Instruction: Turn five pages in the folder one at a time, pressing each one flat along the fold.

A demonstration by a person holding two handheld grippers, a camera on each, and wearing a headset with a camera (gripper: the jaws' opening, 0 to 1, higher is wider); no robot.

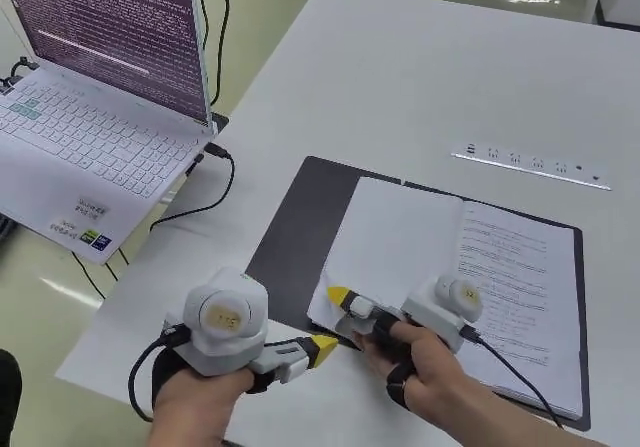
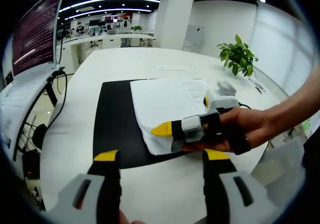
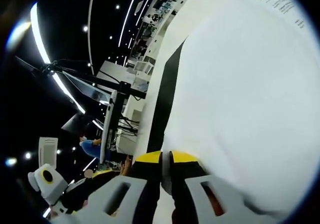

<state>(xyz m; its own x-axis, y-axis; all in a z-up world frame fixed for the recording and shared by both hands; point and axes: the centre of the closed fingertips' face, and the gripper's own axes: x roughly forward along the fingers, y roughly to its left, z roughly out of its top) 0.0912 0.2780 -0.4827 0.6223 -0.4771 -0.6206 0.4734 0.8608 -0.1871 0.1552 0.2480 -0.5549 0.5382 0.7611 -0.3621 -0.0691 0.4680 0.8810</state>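
Observation:
The black folder (image 1: 292, 229) lies open on the white table, with printed sheets (image 1: 522, 277) stacked on its right half. One white page (image 1: 400, 235) is lifted and curves over toward the left. My right gripper (image 1: 340, 297) is shut on that page's lower left corner; in the right gripper view the jaws (image 3: 167, 160) meet on the sheet's (image 3: 240, 93) edge. My left gripper (image 1: 322, 347) hovers just off the folder's near edge. Its yellow-tipped jaws (image 2: 161, 156) stand wide open with nothing between them, facing the right gripper (image 2: 165, 129) and the page (image 2: 167, 97).
An open laptop (image 1: 90, 97) sits at the far left, and its black cable (image 1: 200, 205) trails toward the folder. A white power strip (image 1: 530, 162) lies beyond the folder. The table's near edge runs just below my hands. A potted plant (image 2: 239, 58) stands far off.

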